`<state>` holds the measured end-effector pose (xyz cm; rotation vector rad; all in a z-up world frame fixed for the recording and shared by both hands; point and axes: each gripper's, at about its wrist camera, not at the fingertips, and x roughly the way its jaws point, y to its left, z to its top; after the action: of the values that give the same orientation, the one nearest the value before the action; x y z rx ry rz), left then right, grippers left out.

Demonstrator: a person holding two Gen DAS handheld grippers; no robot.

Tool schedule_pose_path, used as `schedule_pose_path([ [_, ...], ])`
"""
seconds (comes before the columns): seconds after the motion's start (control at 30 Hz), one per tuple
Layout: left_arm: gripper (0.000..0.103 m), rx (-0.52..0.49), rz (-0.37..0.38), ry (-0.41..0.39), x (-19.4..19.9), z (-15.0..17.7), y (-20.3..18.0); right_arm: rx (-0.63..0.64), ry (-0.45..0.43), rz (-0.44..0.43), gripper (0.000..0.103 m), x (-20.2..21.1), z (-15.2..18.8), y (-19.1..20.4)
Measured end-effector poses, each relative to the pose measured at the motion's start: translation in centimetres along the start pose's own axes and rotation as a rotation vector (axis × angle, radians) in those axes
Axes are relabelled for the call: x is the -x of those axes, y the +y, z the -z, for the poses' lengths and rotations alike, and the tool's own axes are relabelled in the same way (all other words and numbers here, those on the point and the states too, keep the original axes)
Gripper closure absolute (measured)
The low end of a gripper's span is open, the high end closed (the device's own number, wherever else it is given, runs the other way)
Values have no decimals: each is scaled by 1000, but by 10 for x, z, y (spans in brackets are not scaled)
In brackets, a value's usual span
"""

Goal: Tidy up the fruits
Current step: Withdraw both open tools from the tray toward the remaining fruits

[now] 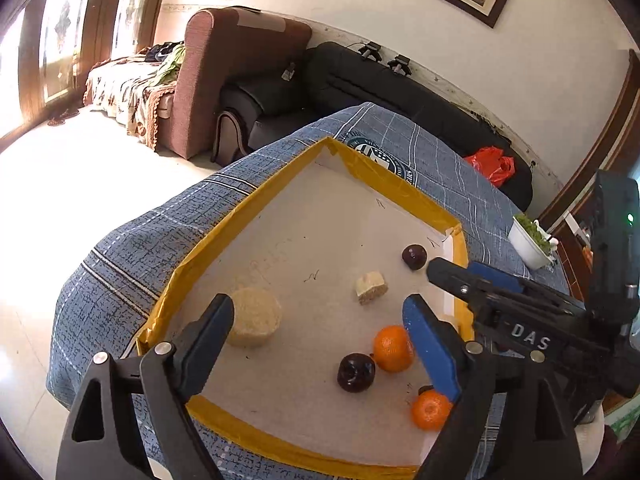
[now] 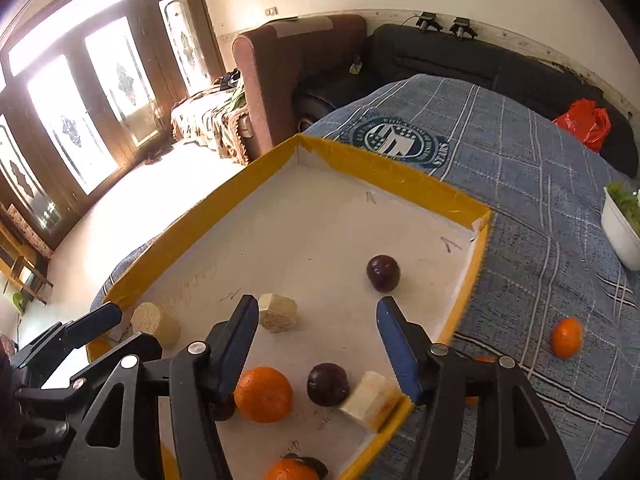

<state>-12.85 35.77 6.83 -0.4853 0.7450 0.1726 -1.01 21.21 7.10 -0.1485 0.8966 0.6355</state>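
A white tray with a yellow rim (image 1: 248, 204) (image 2: 400, 172) lies on a blue cloth. In it are two oranges (image 1: 392, 348) (image 1: 431, 410), dark plums (image 1: 356, 372) (image 1: 414, 257) and pale blocks (image 1: 256, 316) (image 1: 372, 287). My left gripper (image 1: 320, 320) is open and empty above the tray's near part. In the right wrist view an orange (image 2: 263, 394), a plum (image 2: 328, 384), a pale block (image 2: 370, 400) and a far plum (image 2: 383, 273) show. My right gripper (image 2: 316, 324) is open and empty over them. Another orange (image 2: 566, 337) lies on the cloth outside the tray.
A white planter with greenery (image 1: 530, 240) (image 2: 622, 224) stands at the right on the cloth. A red bag (image 1: 492, 164) (image 2: 586, 122) lies on the black sofa behind. A brown armchair (image 1: 224, 72) stands at the far left.
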Motion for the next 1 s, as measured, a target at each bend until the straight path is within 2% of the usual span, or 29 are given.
schedule_pose_path([
  [0.07,17,20,24,0,4,2,-2,-12,-35,27,31,18,2,-9],
  [0.13,17,9,18,-24,14,4,-9,-18,-74,55,29,38,5,-16],
  [0.23,17,-57,-38,-128,43,6,-28,-13,-151,119,23,74,14,-27],
  [0.27,17,-85,-69,-182,55,7,-37,-11,-184,147,21,89,18,-30],
  [0.37,17,-187,-180,-458,110,18,-67,-8,-293,239,14,135,30,-38],
  [0.4,13,-209,-189,-538,125,22,-75,-9,-324,266,12,146,32,-39],
  [0.43,3,-233,-193,-617,140,27,-83,-14,-379,309,8,165,38,-43],
  [0.5,0,-267,-205,-695,157,36,-95,-21,-467,370,0,192,46,-47],
  [0.57,0,-289,-223,-670,161,39,-104,-25,-556,433,0,218,58,-56],
  [0.63,0,-296,-234,-639,162,44,-111,-37,-573,468,0,231,68,-68],
  [0.77,0,-335,-218,-619,158,53,-128,-104,-459,445,0,236,90,-105],
  [0.9,0,-394,-120,-498,126,56,-149,-157,-351,412,0,217,111,-135],
  [1.0,0,-417,-59,-412,102,66,-158,-198,-278,348,0,196,121,-151],
])
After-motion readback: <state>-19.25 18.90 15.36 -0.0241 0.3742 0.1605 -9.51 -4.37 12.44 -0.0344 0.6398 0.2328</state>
